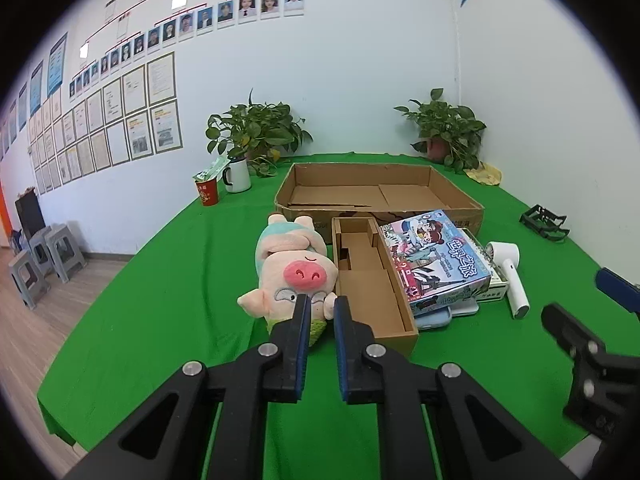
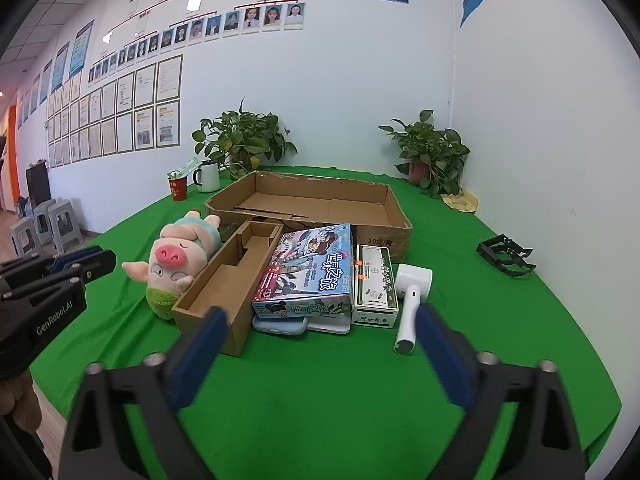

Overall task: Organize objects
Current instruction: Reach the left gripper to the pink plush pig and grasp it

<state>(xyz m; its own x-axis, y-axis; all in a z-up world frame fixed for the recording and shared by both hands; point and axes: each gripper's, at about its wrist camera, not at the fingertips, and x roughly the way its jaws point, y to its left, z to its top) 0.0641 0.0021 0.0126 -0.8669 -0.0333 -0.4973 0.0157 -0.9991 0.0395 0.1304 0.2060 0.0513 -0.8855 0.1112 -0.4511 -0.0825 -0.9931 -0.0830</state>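
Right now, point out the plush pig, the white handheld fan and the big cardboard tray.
plush pig (image 2: 168,256), right wrist view, pink snout.
white handheld fan (image 2: 410,308), right wrist view, upper handle.
big cardboard tray (image 1: 456,213), left wrist view, front wall near the right corner.

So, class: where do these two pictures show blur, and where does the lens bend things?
Right wrist view: right claw smeared by blur, large cardboard box sharp. Left wrist view: left claw crisp, green tablecloth edge bowed; dark corners in both.
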